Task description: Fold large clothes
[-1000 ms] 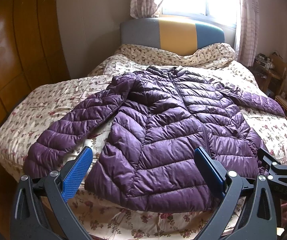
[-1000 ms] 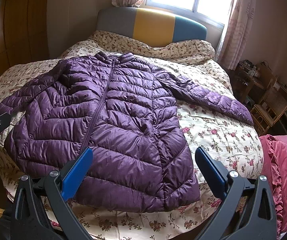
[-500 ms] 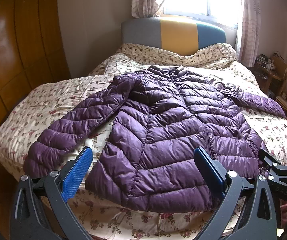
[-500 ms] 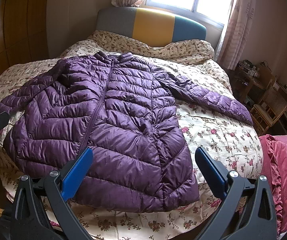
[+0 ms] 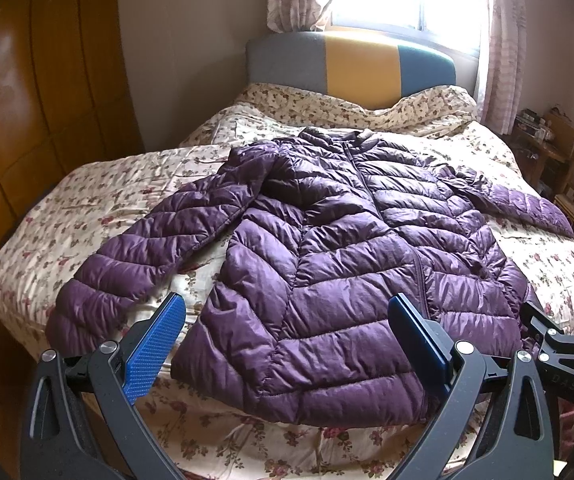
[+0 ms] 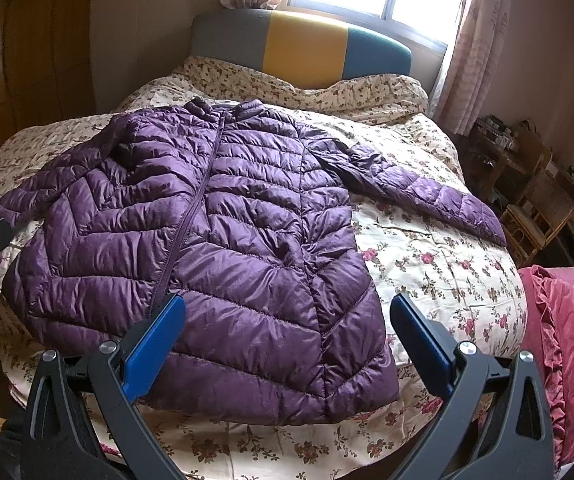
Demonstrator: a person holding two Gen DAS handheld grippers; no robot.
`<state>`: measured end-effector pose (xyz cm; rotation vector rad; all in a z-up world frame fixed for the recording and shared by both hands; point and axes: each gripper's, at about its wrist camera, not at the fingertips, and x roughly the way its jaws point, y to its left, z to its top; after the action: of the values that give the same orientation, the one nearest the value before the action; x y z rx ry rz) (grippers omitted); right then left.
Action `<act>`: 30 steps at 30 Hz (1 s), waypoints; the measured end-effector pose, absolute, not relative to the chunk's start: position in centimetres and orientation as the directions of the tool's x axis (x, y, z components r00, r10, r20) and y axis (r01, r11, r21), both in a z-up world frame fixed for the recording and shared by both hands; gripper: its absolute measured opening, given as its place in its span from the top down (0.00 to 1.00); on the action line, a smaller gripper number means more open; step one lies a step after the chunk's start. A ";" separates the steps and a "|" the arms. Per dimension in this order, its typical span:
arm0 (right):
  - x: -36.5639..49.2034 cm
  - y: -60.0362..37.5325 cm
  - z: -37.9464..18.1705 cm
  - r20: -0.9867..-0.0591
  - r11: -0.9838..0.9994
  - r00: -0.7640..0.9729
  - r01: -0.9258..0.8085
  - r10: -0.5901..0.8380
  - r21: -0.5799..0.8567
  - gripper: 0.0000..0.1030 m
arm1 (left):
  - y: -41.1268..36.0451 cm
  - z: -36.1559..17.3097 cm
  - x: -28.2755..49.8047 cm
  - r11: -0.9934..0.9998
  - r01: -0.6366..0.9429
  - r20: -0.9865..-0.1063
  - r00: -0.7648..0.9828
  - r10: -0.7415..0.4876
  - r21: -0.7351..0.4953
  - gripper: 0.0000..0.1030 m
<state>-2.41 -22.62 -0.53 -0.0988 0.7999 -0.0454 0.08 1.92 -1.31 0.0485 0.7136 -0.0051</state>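
Bedspread (image 5: pixel 87 200) lies beneath both tongs, bearing the purple puffer jacket (image 5: pixel 347 248) spread flat ahead. Likely light, soft, slippery, springy. Left gripper (image 5: pixel 287 332) and right gripper (image 6: pixel 287 332) gape wide, empty; pinch cuffs or hem.

jacket (image 5: pixel 339 264) on bed (image 5: pixel 99 200) | headboard (image 5: pixel 359 64) behind | chair (image 6: pixel 535 208) right
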 end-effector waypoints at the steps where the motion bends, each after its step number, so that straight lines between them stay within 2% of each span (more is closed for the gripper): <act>1: -2.3 -22.6 -0.6 -0.716 0.994 0.693 0.005 -0.080 -0.107 0.02 | 1.9 -1.4 0.2 0.999 0.020 -0.656 0.754 0.013 0.042 0.03; 10: -0.3 -24.2 -2.0 -0.749 0.993 0.653 0.048 -0.114 -0.109 0.02 | 1.0 -2.3 2.7 0.997 0.031 -0.675 0.737 0.027 0.073 0.03; 21: 6.3 -30.0 -5.1 -0.800 0.982 0.571 0.135 -0.184 -0.130 0.03 | 1.6 -4.1 9.7 0.998 0.045 -0.711 0.704 -0.008 0.033 0.03; 30: 13.3 -43.0 -6.8 -0.821 0.913 0.466 0.378 -0.330 -0.153 0.20 | 1.8 -6.9 17.5 0.998 0.057 -0.762 0.647 -0.019 0.023 0.03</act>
<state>13.30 -42.96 -6.80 0.0529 0.9954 -0.4351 17.54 1.81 -6.92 0.0463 0.8664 -0.0429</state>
